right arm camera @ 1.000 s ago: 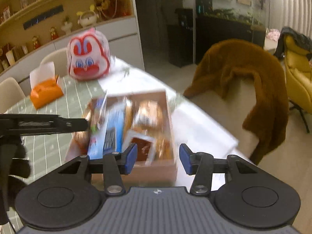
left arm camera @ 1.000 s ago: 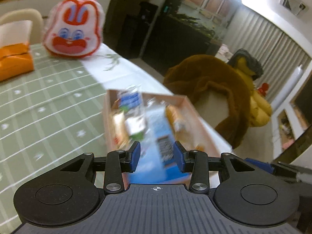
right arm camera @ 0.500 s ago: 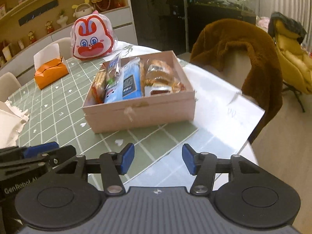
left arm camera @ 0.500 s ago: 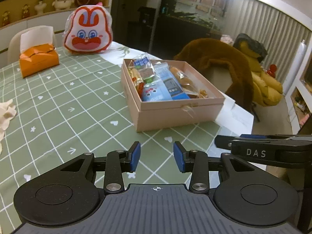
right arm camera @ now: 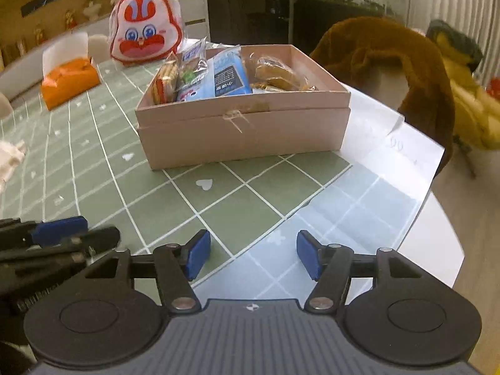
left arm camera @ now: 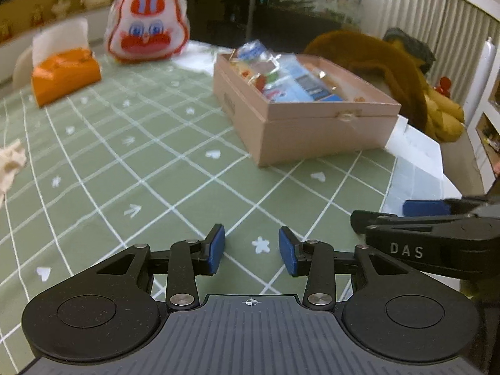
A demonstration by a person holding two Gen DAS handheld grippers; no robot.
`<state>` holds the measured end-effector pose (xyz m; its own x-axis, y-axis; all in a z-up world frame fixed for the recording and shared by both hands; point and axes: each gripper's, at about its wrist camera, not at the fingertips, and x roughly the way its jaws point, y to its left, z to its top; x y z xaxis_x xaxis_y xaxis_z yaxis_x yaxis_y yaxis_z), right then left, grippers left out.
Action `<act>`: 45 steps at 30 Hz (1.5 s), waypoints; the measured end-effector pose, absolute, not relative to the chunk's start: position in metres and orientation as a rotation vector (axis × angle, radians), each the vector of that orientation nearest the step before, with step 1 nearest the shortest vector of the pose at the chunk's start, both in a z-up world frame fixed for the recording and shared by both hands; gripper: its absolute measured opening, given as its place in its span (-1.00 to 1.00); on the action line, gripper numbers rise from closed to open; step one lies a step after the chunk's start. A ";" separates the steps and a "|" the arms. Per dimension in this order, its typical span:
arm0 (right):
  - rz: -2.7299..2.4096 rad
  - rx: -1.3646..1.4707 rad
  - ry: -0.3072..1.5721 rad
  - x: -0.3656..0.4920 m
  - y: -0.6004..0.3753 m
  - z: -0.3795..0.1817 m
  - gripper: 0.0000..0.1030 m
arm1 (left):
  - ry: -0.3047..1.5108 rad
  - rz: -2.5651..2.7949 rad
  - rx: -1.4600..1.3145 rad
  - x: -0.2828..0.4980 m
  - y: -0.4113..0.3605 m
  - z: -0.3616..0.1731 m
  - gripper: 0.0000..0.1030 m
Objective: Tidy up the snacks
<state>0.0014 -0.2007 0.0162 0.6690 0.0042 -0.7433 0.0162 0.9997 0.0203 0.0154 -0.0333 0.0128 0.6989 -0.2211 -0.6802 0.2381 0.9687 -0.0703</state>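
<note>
Left wrist view, left gripper [left arm camera: 250, 249]: jaws parted and opening, nothing between them; green checked tablecloth [left arm camera: 150, 168] directly below.
Right gripper [right arm camera: 253, 254]: jaws wide and opening, empty, over the tablecloth's edge; seen just right of the left gripper in the left wrist view, side lettered "DAS".
Box [right arm camera: 243, 125]: ahead of both grippers, well apart from them, open-topped, pale pink, a scrap of tape on its front wall.
Snacks [right arm camera: 228, 75]: packed inside the box; blue packet with print too small to read, biscuits, wrapped pastries.
Progress: snacks appear boxed; none loose on the cloth that I can see.
Beyond: orange tissue box [right arm camera: 70, 82], rabbit-face bag [right arm camera: 145, 36].
</note>
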 end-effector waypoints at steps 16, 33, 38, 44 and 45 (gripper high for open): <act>-0.031 0.036 0.734 -0.021 -0.229 0.001 1.00 | 0.651 -0.175 0.075 -0.003 -0.053 0.004 -0.16; -0.031 0.039 0.720 -0.023 -0.229 0.000 1.00 | 0.651 -0.171 0.060 -0.010 -0.054 0.004 -0.16; -0.031 0.039 0.720 -0.024 -0.229 0.000 1.00 | 0.651 -0.170 0.057 -0.011 -0.054 0.004 -0.15; -0.032 0.039 0.720 -0.024 -0.229 0.000 1.00 | 0.651 -0.169 0.056 -0.012 -0.053 0.004 -0.15; -0.032 0.039 0.720 -0.024 -0.229 0.000 1.00 | 0.651 -0.169 0.056 -0.012 -0.053 0.004 -0.15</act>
